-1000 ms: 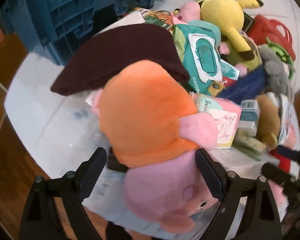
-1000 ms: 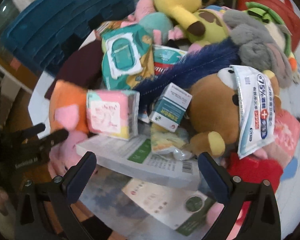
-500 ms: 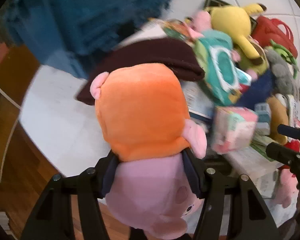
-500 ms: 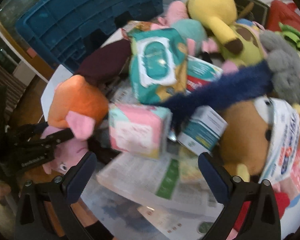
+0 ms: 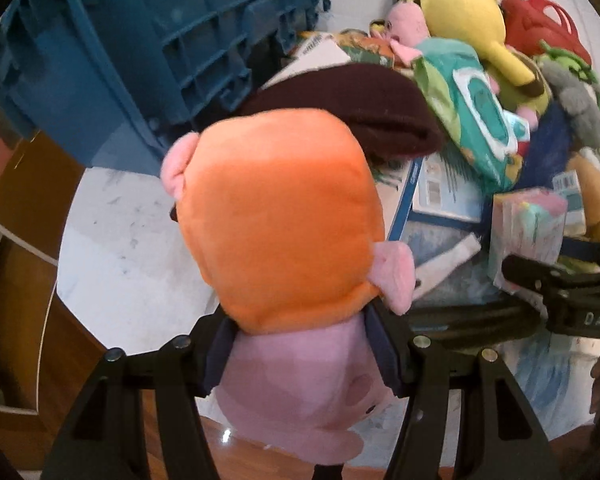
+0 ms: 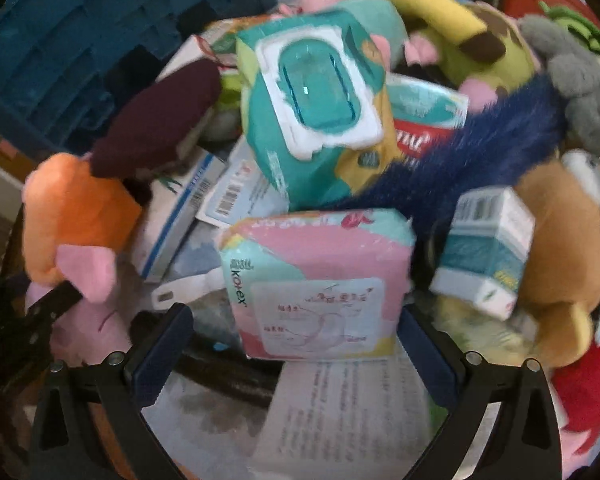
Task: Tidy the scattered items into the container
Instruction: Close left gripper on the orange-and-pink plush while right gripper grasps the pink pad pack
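Note:
My left gripper [image 5: 300, 344] is shut on an orange and pink plush toy [image 5: 280, 236] and holds it above the white table [image 5: 116, 248]. The blue crate [image 5: 148, 40] stands at the back left. The plush also shows at the left of the right wrist view [image 6: 76, 216]. My right gripper [image 6: 296, 356] is open, its fingers on either side of a pink Kotex pack [image 6: 320, 280] that lies on the pile. A teal wet-wipes pack [image 6: 316, 92] lies just behind it.
The pile holds a dark maroon cloth [image 5: 352, 108], a yellow plush [image 5: 468, 12], a brown bear plush [image 6: 560, 248], a blue furry item [image 6: 480, 148], a small white and teal box [image 6: 488, 252], leaflets [image 6: 348, 412] and a red bag [image 5: 540, 24]. The table edge and wood floor [image 5: 16, 272] are at left.
My left gripper closed on the orange and pink plush and lifted it toward the blue crate. My right gripper moved forward until the pink pack sits between its open fingers.

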`<state>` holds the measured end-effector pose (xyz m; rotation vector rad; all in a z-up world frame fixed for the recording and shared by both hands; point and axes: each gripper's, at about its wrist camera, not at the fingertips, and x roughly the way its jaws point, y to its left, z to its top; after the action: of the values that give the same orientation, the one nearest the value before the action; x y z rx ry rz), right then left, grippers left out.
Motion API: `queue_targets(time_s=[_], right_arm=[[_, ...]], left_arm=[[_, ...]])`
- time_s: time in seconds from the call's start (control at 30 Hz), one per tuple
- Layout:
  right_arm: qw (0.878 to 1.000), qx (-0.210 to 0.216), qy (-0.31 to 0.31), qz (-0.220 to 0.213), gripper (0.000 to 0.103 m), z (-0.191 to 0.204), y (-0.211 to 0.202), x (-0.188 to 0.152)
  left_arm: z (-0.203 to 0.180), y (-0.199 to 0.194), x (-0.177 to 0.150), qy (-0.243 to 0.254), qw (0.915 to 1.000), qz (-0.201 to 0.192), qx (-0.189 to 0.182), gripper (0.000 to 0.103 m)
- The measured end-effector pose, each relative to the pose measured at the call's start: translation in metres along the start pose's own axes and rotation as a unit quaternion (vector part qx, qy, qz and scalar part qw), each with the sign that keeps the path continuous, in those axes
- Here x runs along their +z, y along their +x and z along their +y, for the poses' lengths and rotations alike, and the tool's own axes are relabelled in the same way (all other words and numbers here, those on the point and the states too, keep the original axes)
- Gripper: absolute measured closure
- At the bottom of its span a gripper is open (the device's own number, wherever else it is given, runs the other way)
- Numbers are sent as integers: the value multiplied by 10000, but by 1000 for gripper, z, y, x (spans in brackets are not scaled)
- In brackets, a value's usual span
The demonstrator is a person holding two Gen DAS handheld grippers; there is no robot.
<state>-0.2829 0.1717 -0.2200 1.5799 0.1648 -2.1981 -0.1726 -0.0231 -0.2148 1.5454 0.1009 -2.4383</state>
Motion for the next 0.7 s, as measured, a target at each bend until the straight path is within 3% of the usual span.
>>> queue_targets(time_s=[0.27,0.3,0.33,0.4,0.53,0.6,0.7], right_arm=[[9993,-198,160,-265,0,-1,9,-7],[9995,-227,132,-181,4,-1,14,-7],[9994,-297,99,-117,22,-1,17,-7],[9998,-152,100,-102,25,-2,13,-8],[9990,117,-40,-440,25,5,-24,-13],[9974,214,-93,-677,25,7,-47,-14],[9939,166,-150,-1076,25,8,-83,-12]], left_arm=[[4,-1,-4,8,9998,-147,-155,43],[3,-4,-4,1,9998,-146,-167,43],[3,-7,-5,-26,9997,-131,-209,43],[2,-18,-6,37,9994,-147,-315,44],[-6,-47,-1,103,9983,-501,-293,48],[-9,-63,4,116,9969,-694,-360,60],[-15,-83,17,175,9947,-953,-357,62]])
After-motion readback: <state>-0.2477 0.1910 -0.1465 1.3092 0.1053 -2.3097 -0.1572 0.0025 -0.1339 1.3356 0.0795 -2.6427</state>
